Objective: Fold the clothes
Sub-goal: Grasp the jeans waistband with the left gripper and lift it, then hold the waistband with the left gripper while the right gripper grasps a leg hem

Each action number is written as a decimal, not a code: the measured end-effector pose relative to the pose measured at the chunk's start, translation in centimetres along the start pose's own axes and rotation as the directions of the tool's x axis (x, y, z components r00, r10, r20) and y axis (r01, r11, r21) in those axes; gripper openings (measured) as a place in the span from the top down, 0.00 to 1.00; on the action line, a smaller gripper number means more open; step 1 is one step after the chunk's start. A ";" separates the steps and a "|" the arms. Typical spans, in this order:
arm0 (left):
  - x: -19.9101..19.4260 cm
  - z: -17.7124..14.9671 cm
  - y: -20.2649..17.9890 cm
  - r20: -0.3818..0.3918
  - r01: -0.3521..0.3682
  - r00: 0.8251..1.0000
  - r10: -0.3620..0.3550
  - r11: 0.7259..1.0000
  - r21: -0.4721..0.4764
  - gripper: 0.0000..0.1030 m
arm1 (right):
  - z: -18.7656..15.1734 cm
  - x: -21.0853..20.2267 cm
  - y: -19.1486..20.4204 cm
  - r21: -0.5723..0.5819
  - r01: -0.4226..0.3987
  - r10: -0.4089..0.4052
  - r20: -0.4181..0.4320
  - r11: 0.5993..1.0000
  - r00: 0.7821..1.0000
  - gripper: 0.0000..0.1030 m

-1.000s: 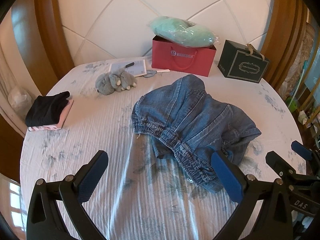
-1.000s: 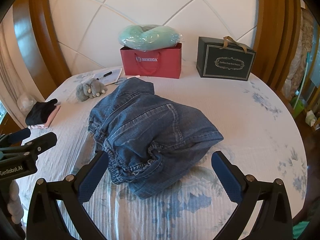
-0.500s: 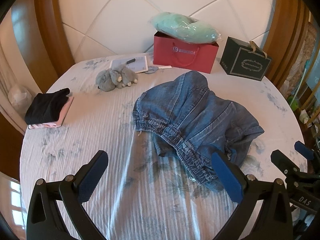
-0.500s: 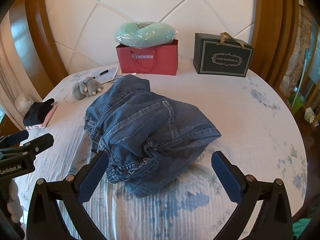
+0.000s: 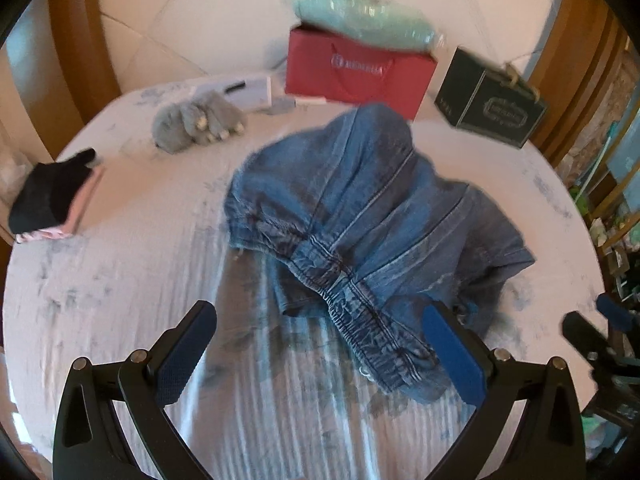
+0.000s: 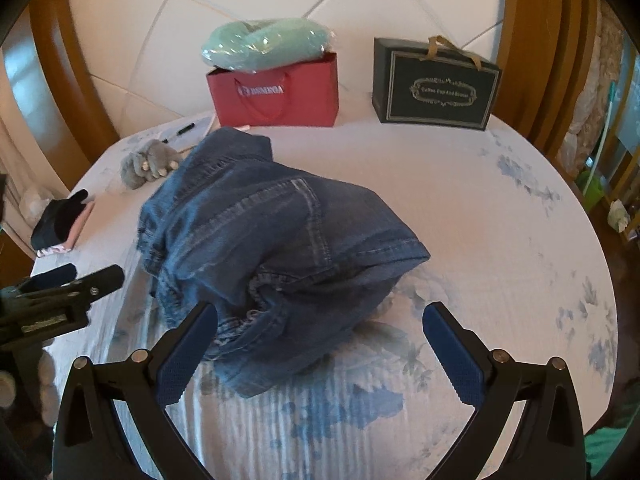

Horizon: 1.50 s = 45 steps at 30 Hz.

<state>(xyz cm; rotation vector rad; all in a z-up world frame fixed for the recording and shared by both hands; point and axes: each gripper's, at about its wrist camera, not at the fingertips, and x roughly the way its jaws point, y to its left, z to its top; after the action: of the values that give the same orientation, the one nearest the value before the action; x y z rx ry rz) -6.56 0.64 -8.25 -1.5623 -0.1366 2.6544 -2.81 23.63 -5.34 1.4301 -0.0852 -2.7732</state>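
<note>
A crumpled pair of blue denim trousers with an elastic waistband lies in a heap on the bed's pale floral sheet. My left gripper hovers open just short of the waistband, its right pad over the denim's near edge. In the right wrist view the same denim heap lies ahead of my right gripper, which is open with its left pad at the heap's near corner. Each gripper shows at the edge of the other's view. Neither holds anything.
A folded black and pink stack lies at the bed's left edge. A grey plush toy, papers with a pen, a red bag topped by a mint cushion, and a dark gift box line the headboard.
Both grippers have moved forward and lower toward the denim heap, which now fills more of each view. The left wrist view is blurred by motion. The trousers have not moved.
</note>
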 end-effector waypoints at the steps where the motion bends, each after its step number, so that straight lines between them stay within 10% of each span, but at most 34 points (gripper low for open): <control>1: 1.1 0.1 -0.1 -0.015 -0.003 1.000 0.003 1.000 -0.001 0.00 | 0.1 0.4 -0.3 0.003 0.000 0.000 -0.006 1.000 1.000 0.00; 9: 7.3 0.1 -1.8 -0.124 0.052 0.991 -0.053 0.999 -0.014 0.10 | 1.2 4.4 -2.4 0.014 -0.009 0.010 -0.060 1.000 0.998 0.00; 15: 8.3 0.1 -3.5 -0.148 0.076 0.987 -0.068 0.996 0.045 0.65 | 2.0 5.6 -3.2 0.018 0.004 -0.003 -0.073 1.000 0.997 0.00; 18: 7.2 0.4 -3.2 -0.138 0.070 0.988 -0.062 0.996 0.054 0.75 | 2.2 5.6 -3.2 0.014 0.001 0.000 -0.074 1.000 0.997 0.00; 24: -0.8 1.8 1.1 0.055 -0.009 0.998 0.007 0.999 0.037 0.79 | 2.5 4.1 -2.5 -0.018 -0.004 0.003 -0.049 1.000 0.999 0.02; 29: -5.6 2.6 9.3 0.150 -0.168 0.972 0.182 0.980 -0.103 0.81 | 2.4 3.7 -2.1 -0.015 -0.019 0.018 -0.043 1.000 0.999 0.00; 45: -7.7 -2.5 26.2 0.027 -0.389 0.903 0.428 0.844 -0.370 0.81 | -1.2 8.2 3.7 -0.057 -0.230 0.217 -0.178 0.971 0.960 0.00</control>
<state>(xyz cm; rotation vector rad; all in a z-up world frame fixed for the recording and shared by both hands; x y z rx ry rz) -0.74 -25.99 -5.54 -1.7069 -0.3452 3.2026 -6.61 19.57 -12.51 1.5276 -0.1261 -2.4381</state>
